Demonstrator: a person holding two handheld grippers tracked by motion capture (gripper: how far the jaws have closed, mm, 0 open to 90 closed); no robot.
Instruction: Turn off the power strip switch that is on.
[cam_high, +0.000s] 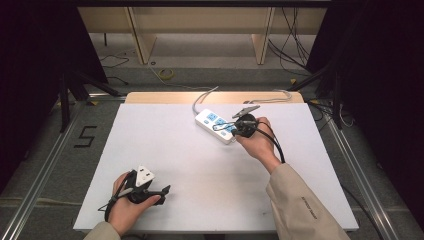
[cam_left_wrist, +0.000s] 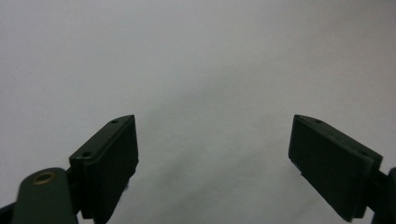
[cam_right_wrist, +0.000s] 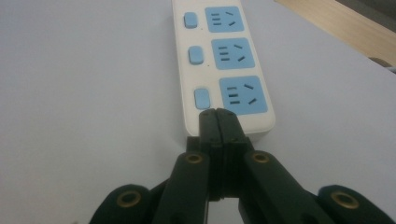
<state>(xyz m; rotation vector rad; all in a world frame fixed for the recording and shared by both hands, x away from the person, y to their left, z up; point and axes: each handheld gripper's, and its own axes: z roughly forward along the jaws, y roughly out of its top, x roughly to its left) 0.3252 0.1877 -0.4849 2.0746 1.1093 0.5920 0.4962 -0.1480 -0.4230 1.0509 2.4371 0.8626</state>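
Two closed jaws of the right gripper (cam_right_wrist: 218, 114) press the white plastic power strip's (cam_right_wrist: 219, 56) nearest blue switch (cam_right_wrist: 202, 99), probably toggling it; the left gripper (cam_left_wrist: 212, 154) idles, spread wide, lower left.

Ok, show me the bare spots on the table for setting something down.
Free: the white table from its left edge across to the power strip, and the middle between the left tool and right tool. Crowded: the far right around the strip and its cable.
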